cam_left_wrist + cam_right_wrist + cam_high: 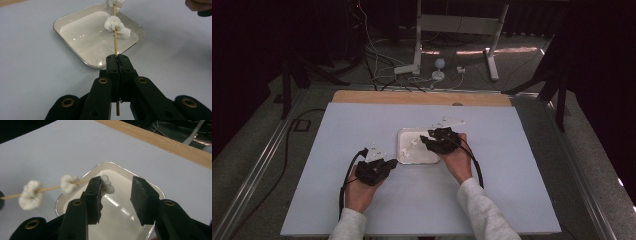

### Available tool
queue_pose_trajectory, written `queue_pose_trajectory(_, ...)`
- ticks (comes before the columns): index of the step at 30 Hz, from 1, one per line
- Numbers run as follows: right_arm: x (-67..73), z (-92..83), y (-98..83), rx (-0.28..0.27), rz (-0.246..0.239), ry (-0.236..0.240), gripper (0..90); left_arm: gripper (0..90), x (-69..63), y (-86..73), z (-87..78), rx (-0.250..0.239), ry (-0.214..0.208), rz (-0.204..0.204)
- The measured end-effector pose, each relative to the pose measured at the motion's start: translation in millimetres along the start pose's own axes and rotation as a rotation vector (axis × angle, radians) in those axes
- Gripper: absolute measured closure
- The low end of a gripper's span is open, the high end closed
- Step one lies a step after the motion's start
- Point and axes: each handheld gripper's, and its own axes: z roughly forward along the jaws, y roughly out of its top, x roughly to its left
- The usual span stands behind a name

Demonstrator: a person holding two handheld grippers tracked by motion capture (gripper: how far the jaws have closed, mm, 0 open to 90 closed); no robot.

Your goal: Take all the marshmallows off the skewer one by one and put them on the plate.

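A thin wooden skewer (pixel 115 45) carries white marshmallow-like lumps (pixel 117 26) and hangs over a white square tray (pixel 75 53). My left gripper (pixel 117 58) is shut on the skewer's near end; the high view shows this gripper (pixel 388 165) just left of the tray (pixel 402 132). In the right gripper view the skewer (pixel 50 188) comes in from the left with two lumps (pixel 31 194) on it. A third lump (pixel 107 184) sits at the tip of the left jaw. My right gripper (pixel 117 186) is open above the tray (pixel 155 186), with a wide gap and nothing pressed between its pads.
The pale blue tabletop (pixel 337 200) spreads around the tray. A wooden strip (pixel 422 97) runs along its far edge. Beyond it on the floor stand a metal frame (pixel 457 25) and loose cables (pixel 382 70). The right hand (pixel 197 5) shows at the left gripper view's top right.
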Motion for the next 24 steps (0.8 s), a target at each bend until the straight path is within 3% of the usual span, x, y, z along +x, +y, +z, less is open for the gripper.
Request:
queue_pose_trajectory(11, 0.7, -0.3, 0.1, -0.013, 0.006, 0.041, 59.4, 89.8, -1.3, -1.8, 5.6, 0.024, 0.001, 0.002)
queue_pose_trajectory(20, -1.1, -1.0, 0.4, -0.041, 0.047, 0.059, 57.6, 89.8, -2.6, -1.7, 7.2, 0.035, -0.002, 0.009)
queue_pose_trajectory(24, -3.1, -2.0, 0.9, -0.065, 0.088, 0.082, 56.4, 89.8, -5.5, -1.9, 10.5, 0.053, -0.004, 0.023)
